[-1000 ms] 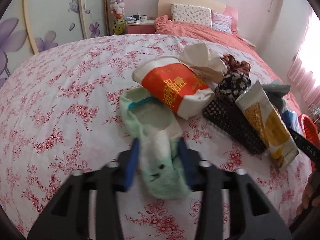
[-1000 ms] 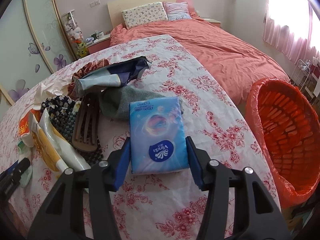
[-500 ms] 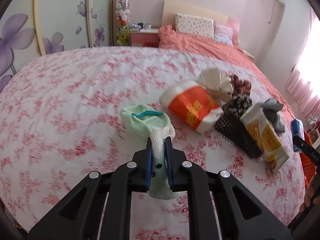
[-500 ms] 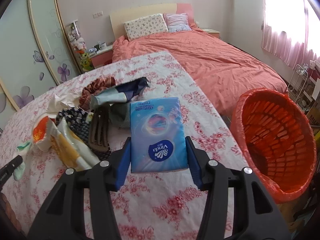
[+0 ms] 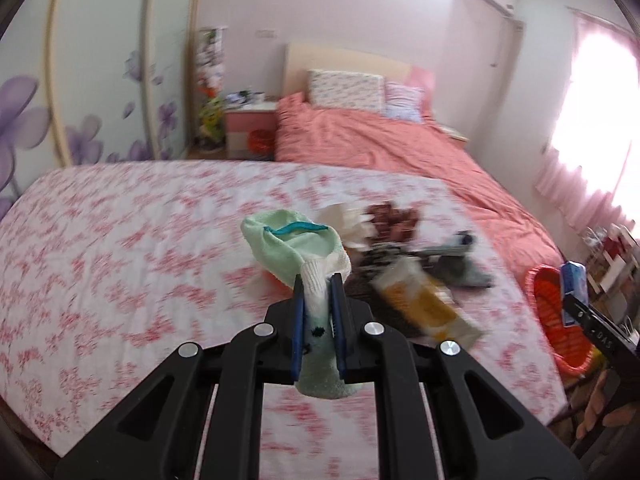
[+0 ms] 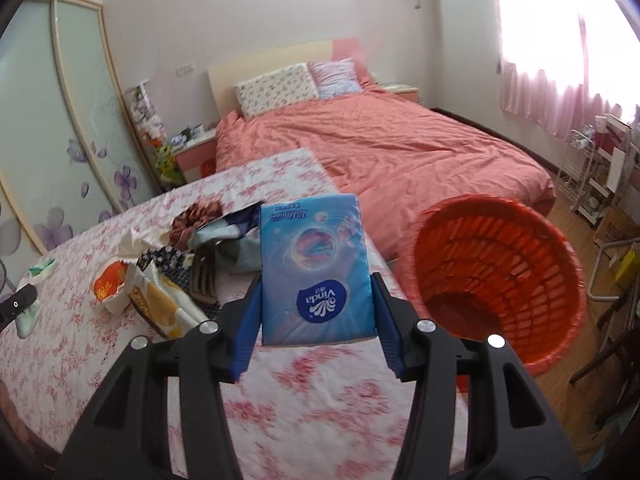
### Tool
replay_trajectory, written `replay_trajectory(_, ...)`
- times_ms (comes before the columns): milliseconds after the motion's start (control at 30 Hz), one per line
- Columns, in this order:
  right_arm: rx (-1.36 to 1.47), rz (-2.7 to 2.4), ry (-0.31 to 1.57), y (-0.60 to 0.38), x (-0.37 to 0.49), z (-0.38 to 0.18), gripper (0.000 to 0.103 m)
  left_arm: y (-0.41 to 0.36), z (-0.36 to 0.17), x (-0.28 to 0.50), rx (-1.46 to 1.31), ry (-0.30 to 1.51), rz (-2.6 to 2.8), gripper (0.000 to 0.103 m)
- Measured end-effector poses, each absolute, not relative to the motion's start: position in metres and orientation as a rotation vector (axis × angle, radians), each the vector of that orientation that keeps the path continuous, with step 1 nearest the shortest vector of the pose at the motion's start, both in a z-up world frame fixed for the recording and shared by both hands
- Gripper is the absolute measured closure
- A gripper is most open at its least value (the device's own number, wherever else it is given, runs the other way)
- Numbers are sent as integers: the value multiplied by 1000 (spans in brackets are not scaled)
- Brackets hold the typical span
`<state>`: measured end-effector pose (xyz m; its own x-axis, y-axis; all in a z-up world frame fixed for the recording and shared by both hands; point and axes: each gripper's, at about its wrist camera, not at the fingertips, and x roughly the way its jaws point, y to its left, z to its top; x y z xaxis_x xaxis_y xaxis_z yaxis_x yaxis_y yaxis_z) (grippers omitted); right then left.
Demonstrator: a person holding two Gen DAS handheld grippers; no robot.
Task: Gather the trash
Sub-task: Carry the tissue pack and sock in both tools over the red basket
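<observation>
Floral-covered table (image 6: 120,344) spreads wide, bare cloth on its left half, clutter near the right edge. Orange basket (image 6: 496,280) sits just past that edge. Right claw (image 6: 316,316) clamps the blue tissue pack (image 6: 316,268), aloft; left claw (image 5: 318,312) pinches the green sock (image 5: 296,248).

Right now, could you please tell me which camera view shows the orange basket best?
The right wrist view: the orange basket shows whole, its open mouth and slatted walls clear. The left wrist view catches only part of it at the right edge, behind the tissue pack.

blurred: floral sheet (image 5: 120,240), snack packet (image 5: 424,304) | hidden: orange bag (image 5: 276,280) behind sock (image 5: 296,248)
</observation>
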<state>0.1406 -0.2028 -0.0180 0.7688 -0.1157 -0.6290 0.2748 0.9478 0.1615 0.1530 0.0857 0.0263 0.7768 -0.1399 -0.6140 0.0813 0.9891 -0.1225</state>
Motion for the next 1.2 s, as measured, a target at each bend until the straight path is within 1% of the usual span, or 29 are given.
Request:
replay_trajectory(167,248,-291,598,-232,113,-5,52,28,38,151,-64,657,-250,90)
replay_trajectory(333,279,-339,581,-268,102,-5,52,-37,39,151,-35,659,-390,90)
replay_trajectory(533,334,-386,586,-311,95,-12,52,-123,32,154,16,680,-578,90)
replay_trajectory(700,363,-418,588,-340,93,-20,52,-184,15,159,76,707,-701,90)
replay_trajectory(933,424,-439,585,-376,98,-33,52,-235,-1,164,101,752,-806,90)
replay_trajectory(1200,467,-451,590,-406,106,-45,52,-262,-16,169,133,804,-836,90)
